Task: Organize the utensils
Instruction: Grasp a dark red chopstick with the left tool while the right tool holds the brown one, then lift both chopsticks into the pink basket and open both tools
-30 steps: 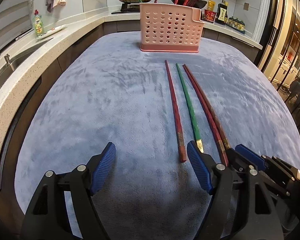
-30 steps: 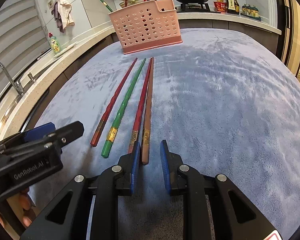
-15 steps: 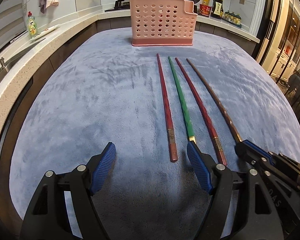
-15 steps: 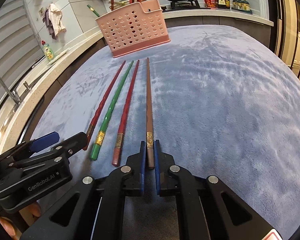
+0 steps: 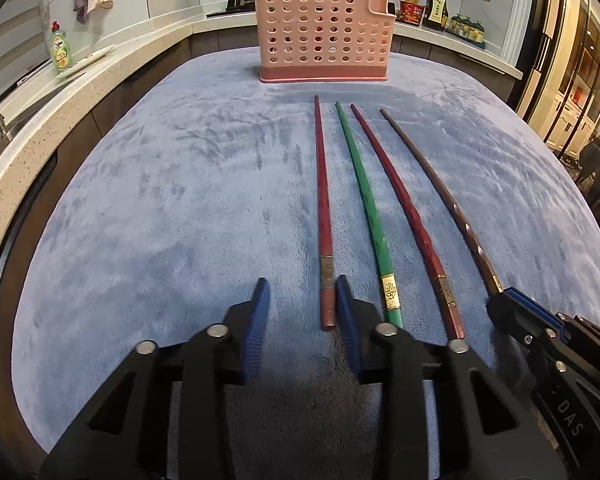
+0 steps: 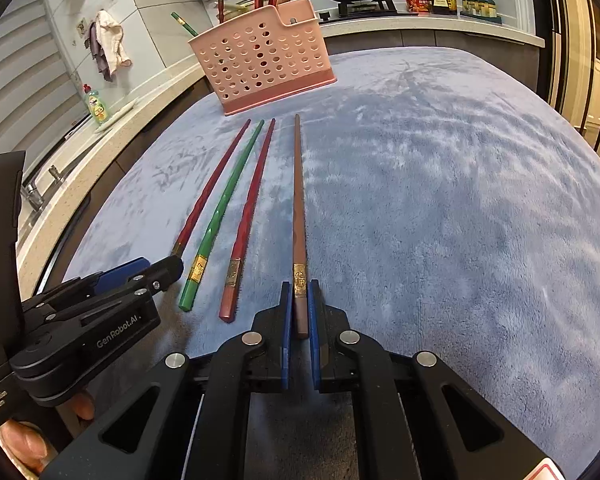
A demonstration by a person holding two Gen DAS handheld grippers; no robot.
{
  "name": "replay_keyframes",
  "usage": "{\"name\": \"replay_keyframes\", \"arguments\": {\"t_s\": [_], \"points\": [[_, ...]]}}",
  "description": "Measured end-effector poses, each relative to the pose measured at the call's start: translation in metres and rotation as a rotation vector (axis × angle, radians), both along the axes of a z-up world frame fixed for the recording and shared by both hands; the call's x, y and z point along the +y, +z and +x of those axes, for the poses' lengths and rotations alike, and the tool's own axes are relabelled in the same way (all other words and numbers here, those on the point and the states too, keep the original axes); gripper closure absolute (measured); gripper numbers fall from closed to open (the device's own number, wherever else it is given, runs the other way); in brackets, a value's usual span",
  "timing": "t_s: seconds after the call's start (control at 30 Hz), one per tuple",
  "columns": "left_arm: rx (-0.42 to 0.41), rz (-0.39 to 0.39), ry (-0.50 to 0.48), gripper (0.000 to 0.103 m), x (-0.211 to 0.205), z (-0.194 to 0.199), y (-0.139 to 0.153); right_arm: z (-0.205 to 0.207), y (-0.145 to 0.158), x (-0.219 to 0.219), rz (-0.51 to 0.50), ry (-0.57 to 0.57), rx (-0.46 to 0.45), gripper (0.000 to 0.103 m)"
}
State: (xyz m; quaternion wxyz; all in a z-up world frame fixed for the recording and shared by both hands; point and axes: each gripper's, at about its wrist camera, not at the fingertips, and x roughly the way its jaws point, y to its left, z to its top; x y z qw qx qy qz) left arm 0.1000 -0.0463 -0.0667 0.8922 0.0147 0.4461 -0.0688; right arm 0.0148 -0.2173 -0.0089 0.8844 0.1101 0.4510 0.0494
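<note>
right gripper [image 6: 299, 312] pinching brown chopstick [image 6: 298, 216] | left gripper [image 5: 300, 312] spread – straddling dark-red chopstick [image 5: 323, 208] | pink caddy [image 5: 324, 32] beyond

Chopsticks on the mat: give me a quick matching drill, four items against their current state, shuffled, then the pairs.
Things:
1. brown chopstick
2. green chopstick
3. leftmost red chopstick
4. pink basket

States:
A. lying free on the mat, second from the left in the left wrist view
B. standing at the far end of the mat, several chopsticks already in it
C. end clamped in the right gripper
D. end between the open fingers of the left gripper, not clamped

Pairs: 1-C, 2-A, 3-D, 4-B
</note>
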Motion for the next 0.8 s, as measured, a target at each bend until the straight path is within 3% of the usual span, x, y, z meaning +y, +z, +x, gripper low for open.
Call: {"name": "replay_keyframes", "arguments": {"t_s": [0.07, 0.37, 0.8], "points": [[0.007, -0.012, -0.003, 0.094, 0.002, 0.001, 0.001, -0.002, 0.002, 0.0, 0.004, 0.0, -0.002, 0.096], [-0.003, -0.084, 0.009, 0.096, 0.015, -0.005, 0.024, -0.009, 0.04, -0.007, 0.024, -0.014, -0.082, 0.096], [-0.179, -0.17, 0.033, 0.096, 0.045, 0.006, 0.126, 0.013, 0.141, -0.033, 0.049, -0.063, -0.305, 0.096]]}}
